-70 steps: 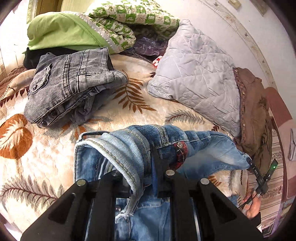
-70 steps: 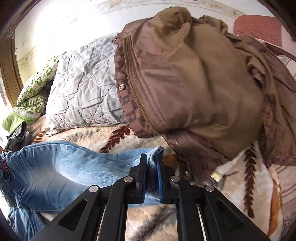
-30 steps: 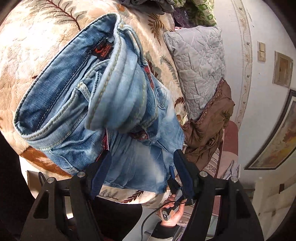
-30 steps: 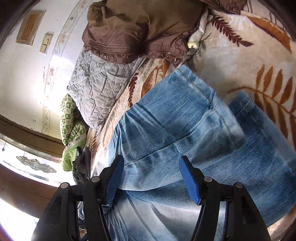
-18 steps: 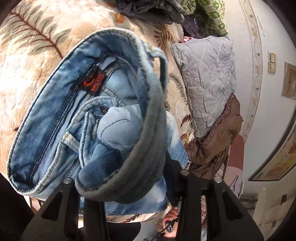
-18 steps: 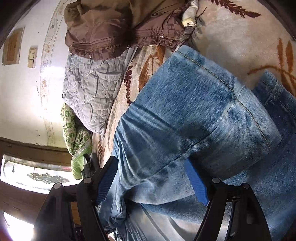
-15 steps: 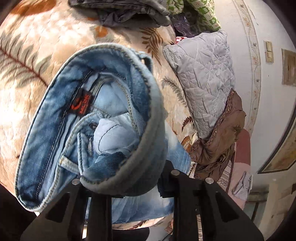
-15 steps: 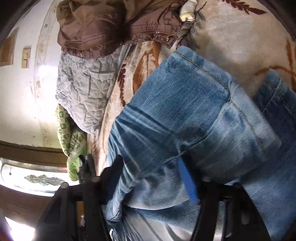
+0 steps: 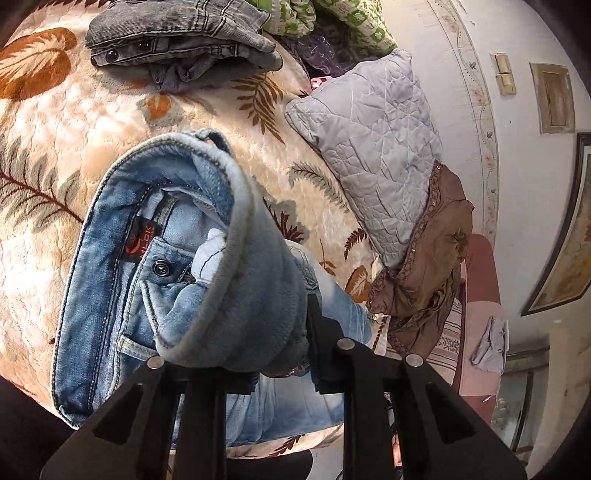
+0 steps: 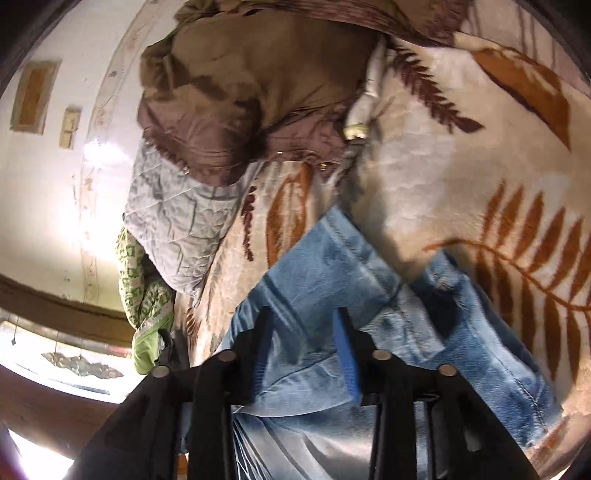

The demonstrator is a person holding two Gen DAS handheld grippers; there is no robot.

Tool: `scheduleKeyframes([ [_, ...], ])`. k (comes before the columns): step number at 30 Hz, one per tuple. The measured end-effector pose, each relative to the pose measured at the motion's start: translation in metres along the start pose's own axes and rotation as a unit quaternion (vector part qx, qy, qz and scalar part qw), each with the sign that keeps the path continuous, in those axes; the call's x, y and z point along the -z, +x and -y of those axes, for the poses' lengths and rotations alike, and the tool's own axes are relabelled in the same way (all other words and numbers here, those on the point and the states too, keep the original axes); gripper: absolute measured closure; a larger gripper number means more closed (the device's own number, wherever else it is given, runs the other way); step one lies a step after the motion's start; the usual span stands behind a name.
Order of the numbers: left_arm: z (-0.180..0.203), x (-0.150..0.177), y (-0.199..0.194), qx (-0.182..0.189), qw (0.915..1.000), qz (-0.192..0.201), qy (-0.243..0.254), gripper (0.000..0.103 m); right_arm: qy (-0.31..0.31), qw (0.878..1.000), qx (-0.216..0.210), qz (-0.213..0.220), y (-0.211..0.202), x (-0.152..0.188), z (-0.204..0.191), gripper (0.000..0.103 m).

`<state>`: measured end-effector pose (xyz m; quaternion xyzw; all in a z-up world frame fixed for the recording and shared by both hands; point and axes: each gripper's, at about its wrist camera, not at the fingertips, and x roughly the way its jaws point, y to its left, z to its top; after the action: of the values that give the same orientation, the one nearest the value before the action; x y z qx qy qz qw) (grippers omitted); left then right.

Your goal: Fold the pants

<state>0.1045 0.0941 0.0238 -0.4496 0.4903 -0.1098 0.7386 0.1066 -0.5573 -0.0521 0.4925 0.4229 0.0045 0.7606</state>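
Two black fingers of the left tongs (image 9: 258, 350) pinch a thick bunched roll of the blue jeans (image 9: 110, 280) at the waistband in the left wrist view, the denim filling the whole gap between them. That roll stands up from the bed, while the open waist, with its red inner label and metal button, spreads out to the left over the leaf-patterned blanket (image 9: 92, 133). Beyond the jeans lie a folded pile of grey jeans (image 9: 177, 40) at the top, a grey quilted pillow (image 9: 373, 147) to the right and a brown jacket (image 9: 432, 266) touching the pillow's lower edge. Green patterned bedding (image 9: 332, 26) sits behind the grey pile. In the right wrist view, the right tongs (image 10: 303, 347) are clamped on a fold of a jeans (image 10: 424, 350) leg, cloth caught between the left finger and the blue pad of the right one. From there the leg runs away up and to the right across the blanket (image 10: 461, 166), its hemmed end lying flat. The brown jacket (image 10: 258, 85) is heaped above, overlapping the quilted pillow (image 10: 177, 221), well apart from the tongs.
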Motion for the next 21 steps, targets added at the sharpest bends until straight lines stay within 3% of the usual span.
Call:
scheduleKeyframes([
  [6,0.005,0.001,-0.001,-0.003,0.9999,-0.002,0.01,0.085,-0.036,0.996,0.078,0.004,0.016,-0.012,0.013,0.05],
  [12,0.003,0.0,0.0,-0.006,0.9999,-0.006,0.012,0.085,-0.12,0.988,0.086,-0.048,0.036,-0.008,-0.003,0.049],
  [13,0.003,-0.001,0.001,-0.007,0.9999,-0.007,0.013,0.085,-0.142,0.985,0.09,-0.049,0.034,-0.007,-0.007,0.052],
  [14,0.003,-0.003,0.002,-0.008,0.9999,-0.007,0.013,0.085,-0.164,0.98,0.091,-0.059,0.035,-0.006,-0.011,0.061],
  [15,0.004,-0.006,0.004,-0.01,0.9999,-0.005,0.013,0.085,-0.186,0.975,0.104,-0.07,0.037,-0.005,-0.014,0.086],
  [17,0.009,-0.014,0.007,-0.022,0.9996,-0.001,0.018,0.085,-0.216,0.967,0.119,-0.071,0.035,-0.006,-0.024,0.086],
  [18,0.015,-0.018,0.007,-0.03,0.9993,0.002,0.023,0.085,-0.227,0.965,0.112,-0.064,0.03,-0.01,-0.033,0.096],
  [21,0.032,-0.022,0.001,-0.034,0.9983,0.011,0.046,0.085,-0.246,0.968,0.045,-0.005,-0.017,-0.022,-0.07,0.097],
])
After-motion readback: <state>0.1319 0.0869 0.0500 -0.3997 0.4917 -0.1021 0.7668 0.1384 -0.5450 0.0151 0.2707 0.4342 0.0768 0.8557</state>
